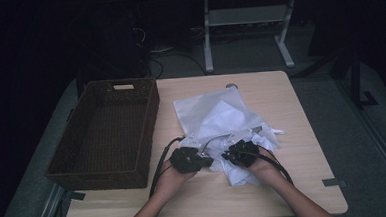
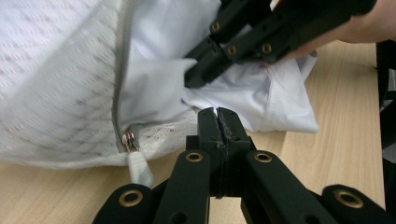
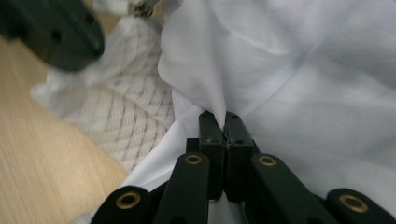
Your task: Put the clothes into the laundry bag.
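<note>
Right gripper (image 3: 223, 122) pinching white cloth (image 3: 299, 70)

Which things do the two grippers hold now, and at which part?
The right gripper pinches a fold of the white cloth. The left gripper is shut at the cloth's edge; whether it holds anything is unclear.

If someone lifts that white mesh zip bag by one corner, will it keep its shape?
Probably not. The mesh bag lies rumpled and sagging on the table, so it would likely droop. It looks thin, so probably light. Its zipper pull may dangle.
</note>
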